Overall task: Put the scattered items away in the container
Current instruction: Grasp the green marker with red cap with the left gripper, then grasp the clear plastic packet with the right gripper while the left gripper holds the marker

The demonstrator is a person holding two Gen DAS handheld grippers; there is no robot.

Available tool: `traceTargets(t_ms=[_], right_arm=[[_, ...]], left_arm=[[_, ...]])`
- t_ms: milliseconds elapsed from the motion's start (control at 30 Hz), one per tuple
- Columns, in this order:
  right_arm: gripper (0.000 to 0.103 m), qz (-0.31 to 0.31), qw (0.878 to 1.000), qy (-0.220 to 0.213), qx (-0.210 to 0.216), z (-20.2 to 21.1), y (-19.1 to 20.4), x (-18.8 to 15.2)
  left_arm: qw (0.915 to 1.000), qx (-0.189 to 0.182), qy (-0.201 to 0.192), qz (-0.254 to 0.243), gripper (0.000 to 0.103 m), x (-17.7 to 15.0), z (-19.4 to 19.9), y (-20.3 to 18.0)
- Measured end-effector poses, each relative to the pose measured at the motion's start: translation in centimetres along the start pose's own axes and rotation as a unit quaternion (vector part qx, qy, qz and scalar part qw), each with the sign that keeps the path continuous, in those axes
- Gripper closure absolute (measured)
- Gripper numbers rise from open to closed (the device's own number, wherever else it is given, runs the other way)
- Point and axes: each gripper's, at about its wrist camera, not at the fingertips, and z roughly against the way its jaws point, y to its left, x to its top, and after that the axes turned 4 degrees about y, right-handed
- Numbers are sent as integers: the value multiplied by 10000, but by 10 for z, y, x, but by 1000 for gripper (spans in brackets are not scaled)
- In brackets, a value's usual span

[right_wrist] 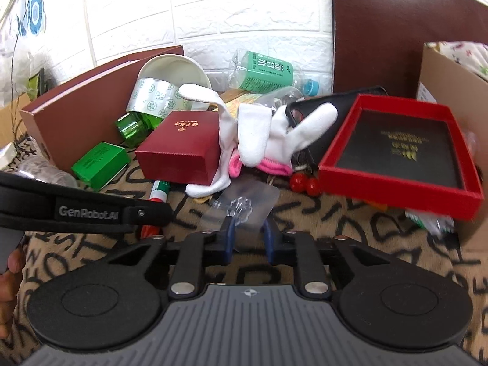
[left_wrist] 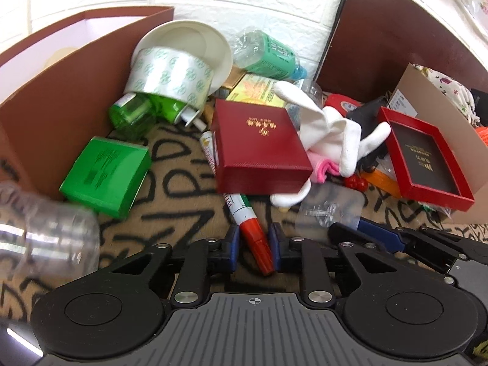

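My left gripper (left_wrist: 254, 245) has its two fingers close on either side of the red cap of a marker (left_wrist: 254, 238) that lies on the patterned cloth; contact is unclear. My right gripper (right_wrist: 247, 238) has its fingers on either side of a clear plastic adhesive hook (right_wrist: 247, 202). A dark red box (left_wrist: 259, 149) lies on the marker's far end. The brown container (left_wrist: 55, 91) stands at the left. The right gripper's fingers (left_wrist: 381, 236) also show in the left wrist view.
A green box (left_wrist: 105, 174), a roll of tape (left_wrist: 170, 76) in a paper bowl, a green bottle (left_wrist: 268, 55), a white and pink sock (left_wrist: 332, 140), red cherries (right_wrist: 305, 183), an open red lid (right_wrist: 402, 155), a clear bottle (left_wrist: 45, 231), and a cardboard box (right_wrist: 448, 97) at the right.
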Motion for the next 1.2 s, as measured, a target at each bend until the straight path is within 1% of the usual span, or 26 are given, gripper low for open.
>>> traceTargets(t_ms=[67, 167, 367, 467, 500, 533, 567, 600, 633, 667, 700, 733, 867, 1067, 1133, 1200], right_arm=[[90, -66, 10000, 10, 64, 6, 1, -4], [97, -113, 9997, -4, 201, 15, 5, -10], [97, -47, 9993, 56, 369, 34, 14, -22], [97, -5, 9992, 100, 380, 42, 18, -28], [97, 22, 9993, 119, 365, 44, 18, -30], [96, 48, 9994, 121, 316, 45, 18, -31], [91, 59, 9997, 92, 239, 46, 18, -32], [84, 52, 9998, 59, 178, 46, 17, -32], [62, 36, 9999, 40, 120, 45, 16, -31], [37, 37, 10000, 0, 56, 45, 15, -31], [29, 73, 10000, -57, -11, 45, 15, -30], [29, 145, 9998, -109, -81, 44, 15, -29], [29, 378, 9990, -102, -232, 32, 13, -21], [31, 258, 9994, -30, -218, 12, 8, -13], [33, 199, 9996, 3, -197, 6, 6, -11], [33, 157, 9997, -14, -204, 2, 5, -8]], left_arm=[[10000, -35, 44, 26, 91, -7, 7, 1], [9999, -70, 92, 56, 92, -21, 19, 3], [9996, -153, 207, 108, 93, -44, 42, 9], [9997, -118, 221, 81, 93, -54, 51, 10], [9998, -77, 197, 58, 92, -57, 53, 10], [9999, -27, 166, 30, 79, -58, 54, 8], [9999, 16, 141, -1, 66, -58, 53, 7], [9999, 77, 110, -8, 64, -57, 53, 6], [9999, 119, 81, 1, 62, -56, 52, 6], [9999, 112, 64, 11, 57, -55, 50, 5], [9999, 88, 48, 22, 53, -53, 48, 5], [10000, 90, 31, 26, 50, -51, 46, 5], [9999, 140, 8, -27, 50, -41, 34, 2], [9998, 163, -39, -66, 51, -31, 23, 1], [9997, 194, -30, -163, 51, -28, 20, 0], [9992, 287, -21, -276, 60, -26, 17, -3]])
